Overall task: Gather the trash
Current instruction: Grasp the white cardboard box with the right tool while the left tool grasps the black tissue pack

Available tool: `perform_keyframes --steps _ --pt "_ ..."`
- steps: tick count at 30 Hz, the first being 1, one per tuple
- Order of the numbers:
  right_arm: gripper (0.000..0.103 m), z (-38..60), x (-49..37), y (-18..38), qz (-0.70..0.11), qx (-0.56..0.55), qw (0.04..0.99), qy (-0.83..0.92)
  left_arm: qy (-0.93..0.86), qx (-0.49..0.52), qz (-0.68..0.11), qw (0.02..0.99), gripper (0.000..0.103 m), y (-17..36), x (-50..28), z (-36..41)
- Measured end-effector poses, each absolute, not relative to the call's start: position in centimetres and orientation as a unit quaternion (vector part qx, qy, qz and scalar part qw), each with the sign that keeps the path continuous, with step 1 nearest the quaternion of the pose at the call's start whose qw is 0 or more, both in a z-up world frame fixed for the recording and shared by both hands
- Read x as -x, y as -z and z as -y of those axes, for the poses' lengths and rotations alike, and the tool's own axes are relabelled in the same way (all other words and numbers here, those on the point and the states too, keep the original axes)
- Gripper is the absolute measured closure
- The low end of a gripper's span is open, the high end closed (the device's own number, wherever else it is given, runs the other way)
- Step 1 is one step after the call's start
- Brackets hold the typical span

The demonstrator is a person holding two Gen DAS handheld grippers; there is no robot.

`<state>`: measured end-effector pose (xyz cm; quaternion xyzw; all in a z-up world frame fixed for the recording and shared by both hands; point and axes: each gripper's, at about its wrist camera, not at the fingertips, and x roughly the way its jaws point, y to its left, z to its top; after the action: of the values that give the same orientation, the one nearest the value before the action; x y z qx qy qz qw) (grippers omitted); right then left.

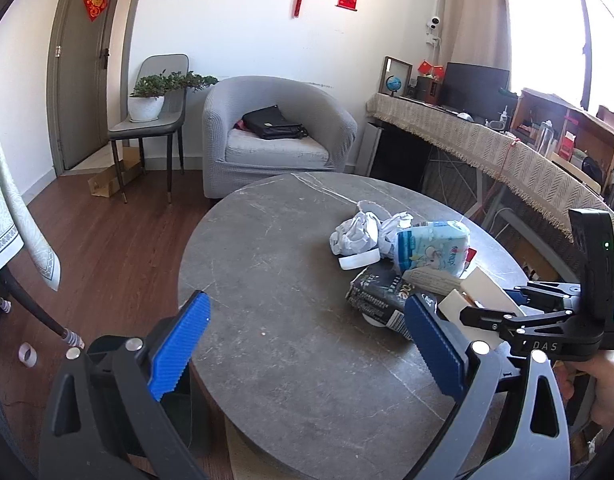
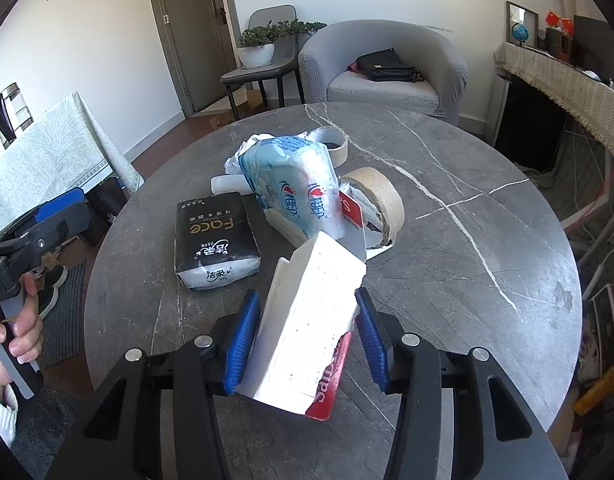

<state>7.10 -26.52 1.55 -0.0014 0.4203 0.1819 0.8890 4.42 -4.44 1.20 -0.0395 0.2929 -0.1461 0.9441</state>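
Opened white carton point(image 2: 307, 320) with red print, tipped up off the table point(image 2: 467, 280), pinched on both sides by right hand-held gripper point(image 2: 305, 340), jaws half closed on it, likely for lifting away. Beside it, heaped tissue packs point(image 2: 217, 240) and tape rolls point(image 2: 381, 200). Left hand-held gripper point(image 1: 307, 352) spread wide, empty, above bare table.

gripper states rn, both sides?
Left gripper: open, nothing between its pads, over the round table.
Right gripper: shut on the torn white carton, pads pressing both sides.
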Motion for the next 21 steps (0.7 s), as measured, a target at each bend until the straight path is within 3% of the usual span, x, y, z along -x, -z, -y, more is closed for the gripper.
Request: perform_keyframes --steps 6,21 --pt "0.063 27.6 -7.2 -2.2 -0.419 -0.024 0.884 -0.204 0.181 0.026 -0.298 0.937 0.004 -0.9 -5.2 6.4" --pt "0.064 31.2 -7.5 -2.8 -0.411 -0.096 0.877 -0.230 0.271 -0.090 -0.358 0.889 0.004 1.2 -7.8 11.2"
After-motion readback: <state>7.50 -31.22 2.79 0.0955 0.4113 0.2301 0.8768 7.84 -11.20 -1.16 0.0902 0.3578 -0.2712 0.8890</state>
